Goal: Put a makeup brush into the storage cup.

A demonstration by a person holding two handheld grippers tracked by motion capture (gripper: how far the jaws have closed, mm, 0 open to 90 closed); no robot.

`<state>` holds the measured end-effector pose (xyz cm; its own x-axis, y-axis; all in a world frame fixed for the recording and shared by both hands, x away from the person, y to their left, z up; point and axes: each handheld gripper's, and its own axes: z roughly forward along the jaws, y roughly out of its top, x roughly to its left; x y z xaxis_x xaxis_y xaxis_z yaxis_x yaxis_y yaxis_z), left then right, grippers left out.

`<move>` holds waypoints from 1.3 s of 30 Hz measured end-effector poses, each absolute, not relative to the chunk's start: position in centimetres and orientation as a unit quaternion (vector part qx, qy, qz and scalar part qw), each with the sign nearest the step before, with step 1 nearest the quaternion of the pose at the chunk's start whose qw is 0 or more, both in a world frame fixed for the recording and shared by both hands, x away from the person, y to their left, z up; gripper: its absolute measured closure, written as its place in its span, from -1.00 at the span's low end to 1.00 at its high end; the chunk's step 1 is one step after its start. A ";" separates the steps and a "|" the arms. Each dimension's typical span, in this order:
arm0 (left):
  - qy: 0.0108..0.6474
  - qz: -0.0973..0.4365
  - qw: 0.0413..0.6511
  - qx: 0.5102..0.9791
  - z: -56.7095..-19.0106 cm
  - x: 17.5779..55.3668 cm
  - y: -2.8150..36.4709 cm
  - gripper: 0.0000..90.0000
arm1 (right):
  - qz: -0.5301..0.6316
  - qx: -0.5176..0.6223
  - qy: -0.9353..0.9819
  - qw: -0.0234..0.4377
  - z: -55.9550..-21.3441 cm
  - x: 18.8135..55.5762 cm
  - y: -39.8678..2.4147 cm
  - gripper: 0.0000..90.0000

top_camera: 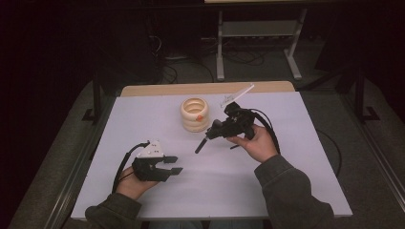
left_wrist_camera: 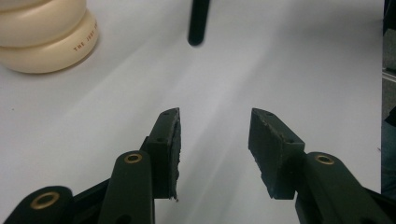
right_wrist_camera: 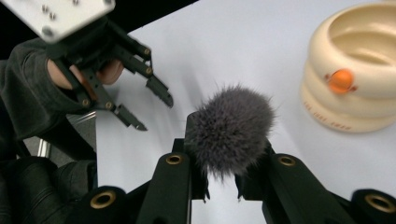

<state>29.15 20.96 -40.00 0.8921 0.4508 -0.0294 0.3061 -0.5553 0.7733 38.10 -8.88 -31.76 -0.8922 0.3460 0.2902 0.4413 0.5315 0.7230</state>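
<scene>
The left gripper (top_camera: 175, 164) is resting low over the white table (top_camera: 143, 124) at the near left, its jaws standing apart with nothing between them; in the left gripper view bare tabletop is showing through the gap. Farther back, near the table's middle, a cream ring-stacked toy tower (top_camera: 195, 115) is standing upright, carrying an orange ball (right_wrist_camera: 340, 80) in a side track; its top is cut off in the left gripper view, and the small lettering on its lowest ring is too fine to read. Just right of it, the right gripper (top_camera: 206, 138) is being held above the table, tilted, jaws clamped on a fluffy grey pom-pom (right_wrist_camera: 231, 129) whose black stick (top_camera: 200, 145) is pointing down-left. A white feather-like piece (top_camera: 237, 95) is sticking up behind it, indistinct.
</scene>
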 end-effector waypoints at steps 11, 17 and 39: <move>0.221 0.088 0.416 0.878 -40.1 29.2 21.2 0.07 | -0.425 -0.234 -0.874 0.038 -29.1 40.2 -8.3 0.69; 0.228 0.091 0.417 0.875 -40.1 29.3 21.4 0.01 | -0.423 -0.231 -0.876 0.024 -27.4 41.4 -7.7 0.69; 0.237 0.086 0.427 0.869 -40.1 29.5 21.8 -0.06 | -0.407 -0.259 -0.876 -0.012 -24.1 46.0 -6.0 0.69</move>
